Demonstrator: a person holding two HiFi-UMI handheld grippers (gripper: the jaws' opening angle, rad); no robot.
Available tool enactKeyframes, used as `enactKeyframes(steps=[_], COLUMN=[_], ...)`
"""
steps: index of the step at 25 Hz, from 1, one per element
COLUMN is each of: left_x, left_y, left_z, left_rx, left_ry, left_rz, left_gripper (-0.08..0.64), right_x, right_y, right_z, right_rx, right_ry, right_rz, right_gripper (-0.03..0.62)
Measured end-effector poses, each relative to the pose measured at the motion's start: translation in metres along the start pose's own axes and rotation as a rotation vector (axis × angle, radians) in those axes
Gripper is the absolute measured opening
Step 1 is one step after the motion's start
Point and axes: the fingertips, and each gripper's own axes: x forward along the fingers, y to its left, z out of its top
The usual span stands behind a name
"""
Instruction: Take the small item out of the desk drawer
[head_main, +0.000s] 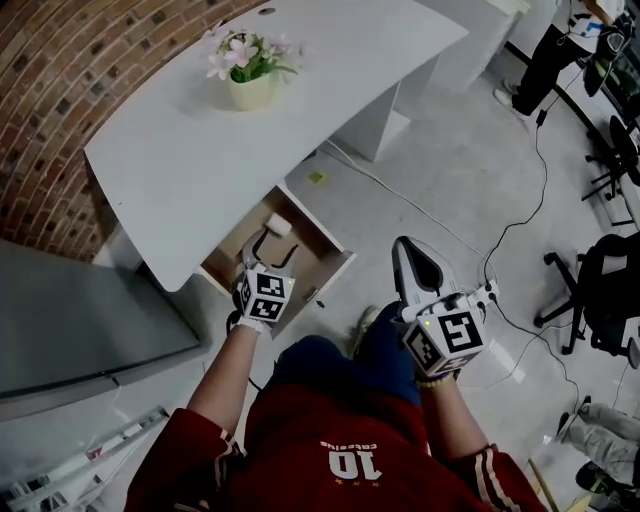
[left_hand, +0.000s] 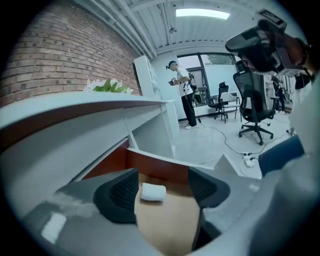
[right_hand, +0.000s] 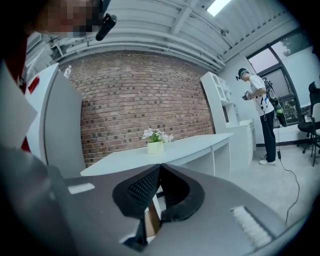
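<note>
The small item (head_main: 278, 226) was a white, rounded block, short and pillow-like. It lay on the wooden bottom of the open drawer (head_main: 318, 222), toward the back. In the left gripper view, the item (left_hand: 152, 192) showed between the two dark jaws, closer to the left one, with no pad pressing on it.

The left gripper (head_main: 272, 250) reached into the drawer with its jaws spread wide. The right gripper (head_main: 405, 248) hung outside the drawer, over the floor. Its jaws were pressed together at the tips (right_hand: 160, 170) with nothing between them.

The drawer stood pulled out from under the white desk (head_main: 230, 150). The desk edge overhung the drawer's rear part, and the item lay just in front of that edge. White side walls and a front wall closed the drawer in; above, it was open.

A pot of flowers (head_main: 251, 90) stood on the desk, well apart from the drawer. A cable (head_main: 400, 195) ran across the floor to the right. An office chair (head_main: 600, 290) stood farther off. The person's knees (head_main: 330, 365) were just before the drawer front.
</note>
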Motion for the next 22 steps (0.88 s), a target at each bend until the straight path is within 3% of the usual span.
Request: enactKeyframes(steps=[14,19,22], left_x=[0.095,0.107,0.106], left_y=[0.030,0.032,0.031], left_z=[-0.078,-0.087,-0.084], left_rx=[0.035,0.043,0.033], left_ry=[0.116,0.163,0.174], left_rz=[0.111,0.096,0.077], left_gripper=[0.342,0.342,0.295], right_x=[0.036,0.039,0.039], right_y=[-0.046,-0.054,-0.055], right_z=[-0.064,-0.065,-0.061], right_rx=[0.016,0.022,0.032], right_ry=[-0.024,-0.022,-0.011], right_rz=[0.046,0.044,0.034], right_gripper=[0.000,0.000,0.000])
